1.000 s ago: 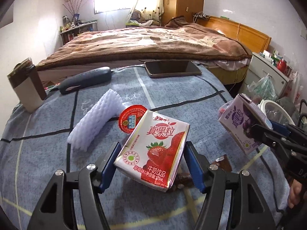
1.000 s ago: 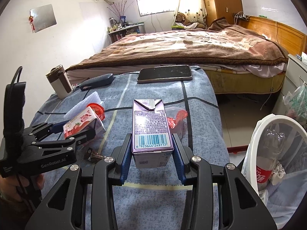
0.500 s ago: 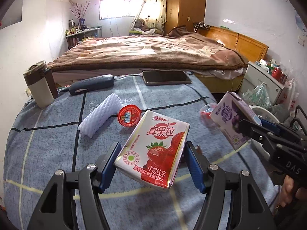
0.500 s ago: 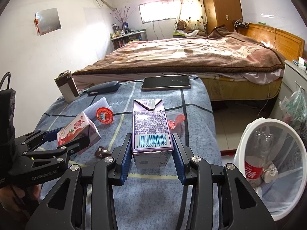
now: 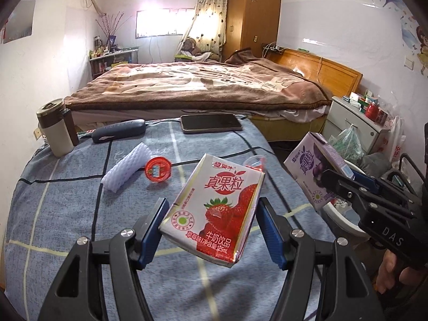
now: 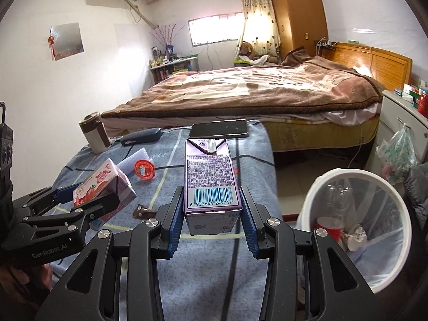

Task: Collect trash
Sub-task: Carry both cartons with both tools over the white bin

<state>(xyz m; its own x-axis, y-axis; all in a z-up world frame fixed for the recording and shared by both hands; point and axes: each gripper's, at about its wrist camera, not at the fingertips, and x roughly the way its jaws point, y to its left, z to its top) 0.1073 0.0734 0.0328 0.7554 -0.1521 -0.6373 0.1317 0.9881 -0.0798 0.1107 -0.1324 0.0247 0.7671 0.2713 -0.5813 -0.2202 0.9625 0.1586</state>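
Observation:
My left gripper [image 5: 214, 222] is shut on a red and white strawberry milk carton [image 5: 214, 208], lifted above the blue checked table cover [image 5: 67, 208]. My right gripper [image 6: 212, 214] is shut on a purple milk carton [image 6: 210, 176], also held in the air; the same purple carton [image 5: 313, 168] shows at the right of the left wrist view. Beside the table at the right stands a white trash bin [image 6: 401, 240] with a clear liner, a bottle and crumpled trash inside. On the cover lie a red round lid [image 5: 157, 169], a white foam sleeve [image 5: 125, 168] and a small brown wrapper [image 6: 143, 211].
At the table's far edge lie a phone [image 5: 211, 123] and a dark glasses case [image 5: 119, 133]; a beige thermos [image 5: 57, 131] stands at the left. Behind is a bed with a brown blanket [image 5: 200, 88]. A white nightstand [image 5: 355, 125] and plastic bags [image 6: 398, 149] sit right of the bin.
Both grippers have risen and drawn back from the table with their cartons still held. The bin has come further into the right wrist view.

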